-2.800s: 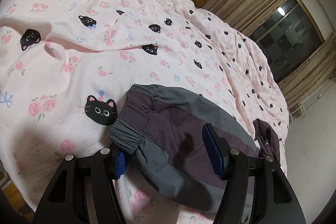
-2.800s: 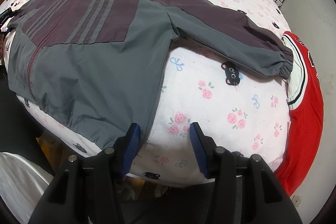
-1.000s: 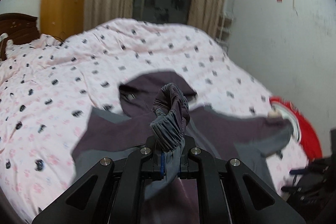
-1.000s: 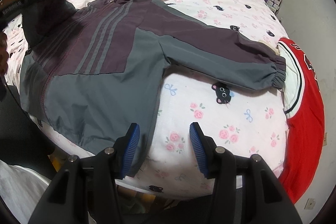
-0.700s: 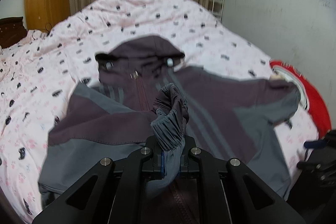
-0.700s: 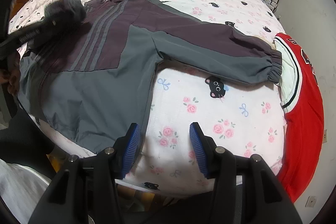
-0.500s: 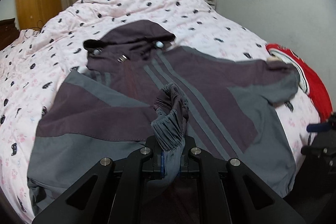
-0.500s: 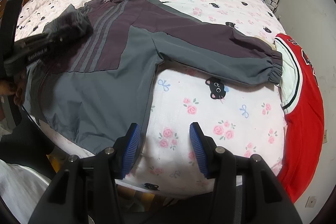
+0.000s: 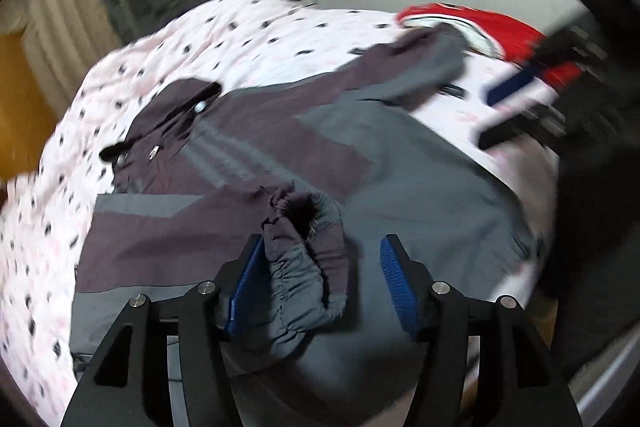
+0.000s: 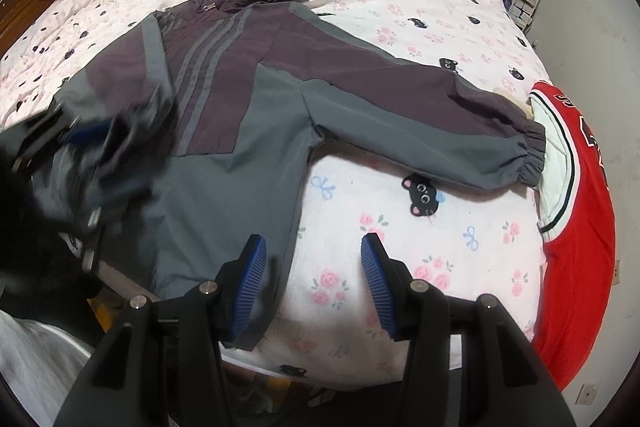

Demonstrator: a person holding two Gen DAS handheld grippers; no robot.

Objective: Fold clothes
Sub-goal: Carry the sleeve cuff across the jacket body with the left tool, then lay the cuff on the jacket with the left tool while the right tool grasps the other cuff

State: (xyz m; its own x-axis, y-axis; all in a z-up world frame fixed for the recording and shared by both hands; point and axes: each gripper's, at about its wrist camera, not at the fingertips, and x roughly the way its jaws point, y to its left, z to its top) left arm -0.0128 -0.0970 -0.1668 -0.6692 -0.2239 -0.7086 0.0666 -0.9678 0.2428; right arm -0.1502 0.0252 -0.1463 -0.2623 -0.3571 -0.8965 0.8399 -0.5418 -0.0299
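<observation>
Lying on the jacket (image 10: 240,163), the cuff (image 9: 304,259) sits between the spread left gripper (image 9: 324,283); the right gripper (image 10: 310,283) hovers spread over the bed (image 10: 400,227).

Both wrist views overlook one jacket (image 10: 248,131) — close.

free: bare quilt (image 10: 400,227) below outstretched sleeve (image 10: 460,131) | blocked: red jersey (image 10: 580,227) at right edge
</observation>
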